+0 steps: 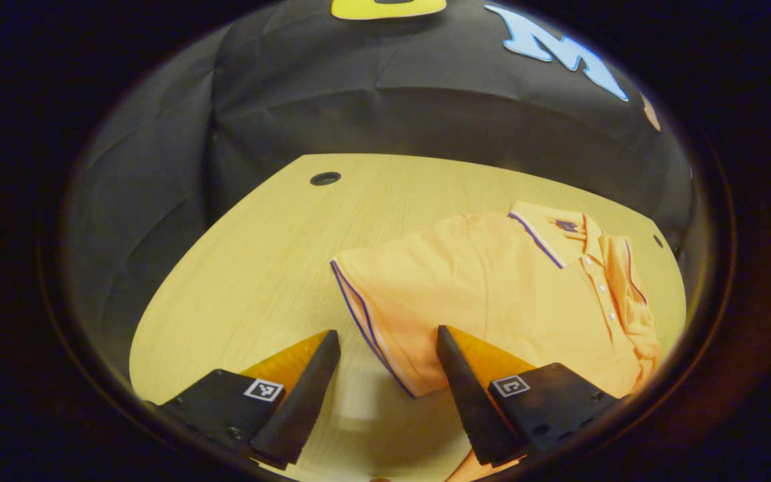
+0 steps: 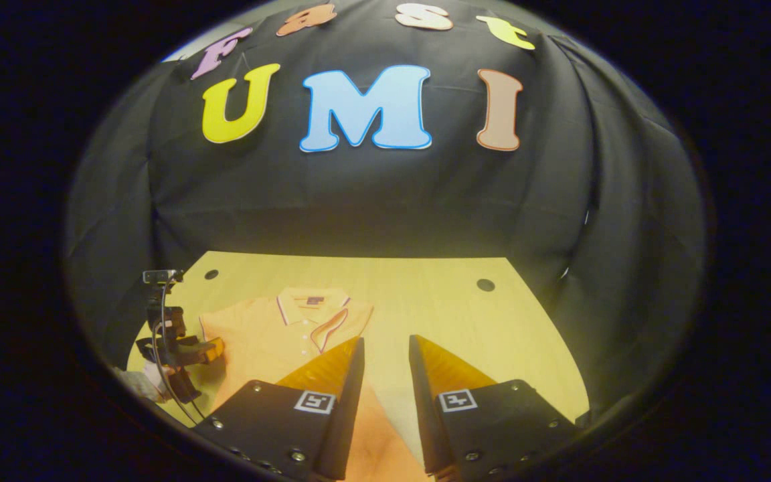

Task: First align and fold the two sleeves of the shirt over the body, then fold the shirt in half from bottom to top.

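Black cloth backs the wooden desk [image 1: 245, 268]. From the left gripper view, we see the orange polo shirt [image 1: 506, 288] lying flat on it, one sleeve [image 1: 385, 301] extended; the left gripper [image 1: 385, 335] hangs spread wide above the sleeve hem. From the right gripper view, the right gripper [image 2: 385, 345] stands parted, empty, above the shirt's lower part.

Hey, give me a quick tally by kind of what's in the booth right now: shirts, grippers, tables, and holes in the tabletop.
Orange polo shirt: 1
Grippers: 2, the left gripper and the right gripper
Wooden table: 1
Round holes in the tabletop: 2, the left hole and the right hole
Total: 6
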`<action>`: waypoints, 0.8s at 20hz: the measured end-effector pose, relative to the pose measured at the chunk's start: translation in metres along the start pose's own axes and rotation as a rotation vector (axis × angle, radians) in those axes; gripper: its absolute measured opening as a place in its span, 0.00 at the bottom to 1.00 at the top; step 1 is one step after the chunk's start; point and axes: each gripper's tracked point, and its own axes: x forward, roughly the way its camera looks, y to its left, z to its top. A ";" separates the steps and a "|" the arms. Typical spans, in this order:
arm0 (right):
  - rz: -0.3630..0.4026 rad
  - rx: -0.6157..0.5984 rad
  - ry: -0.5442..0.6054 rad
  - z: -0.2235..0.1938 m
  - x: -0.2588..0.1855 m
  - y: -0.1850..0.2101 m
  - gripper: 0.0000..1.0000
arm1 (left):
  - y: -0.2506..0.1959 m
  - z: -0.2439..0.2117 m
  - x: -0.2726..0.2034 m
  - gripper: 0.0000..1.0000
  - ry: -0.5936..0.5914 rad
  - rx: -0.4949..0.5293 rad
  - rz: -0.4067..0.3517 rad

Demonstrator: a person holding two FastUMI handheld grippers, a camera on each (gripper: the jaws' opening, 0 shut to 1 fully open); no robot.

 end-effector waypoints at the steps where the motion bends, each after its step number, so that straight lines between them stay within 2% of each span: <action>1: -0.005 0.000 0.005 -0.002 -0.001 -0.002 0.41 | 0.000 0.001 0.000 0.98 -0.010 0.001 -0.002; 3: -0.007 0.007 0.012 -0.004 -0.002 -0.004 0.41 | -0.004 0.000 0.002 0.95 -0.025 0.015 -0.011; 5: -0.008 0.011 0.017 -0.006 -0.002 -0.005 0.41 | -0.010 0.002 0.003 0.82 -0.037 0.027 -0.019; 7: -0.006 0.010 0.023 -0.009 -0.002 -0.005 0.41 | -0.016 0.005 0.005 0.48 -0.048 0.012 -0.037; 9: -0.007 0.007 0.028 -0.011 -0.002 -0.007 0.42 | -0.017 0.005 0.007 0.16 -0.049 0.011 -0.023; 10: -0.007 0.007 0.030 -0.013 -0.003 -0.007 0.42 | -0.018 0.004 0.006 0.10 -0.040 0.018 -0.015; 12: -0.009 0.009 0.033 -0.015 -0.005 -0.010 0.41 | -0.018 0.008 0.005 0.07 -0.036 0.026 -0.010; 16: -0.023 0.018 0.034 -0.018 -0.008 -0.020 0.41 | -0.023 0.018 0.001 0.06 -0.040 0.093 0.012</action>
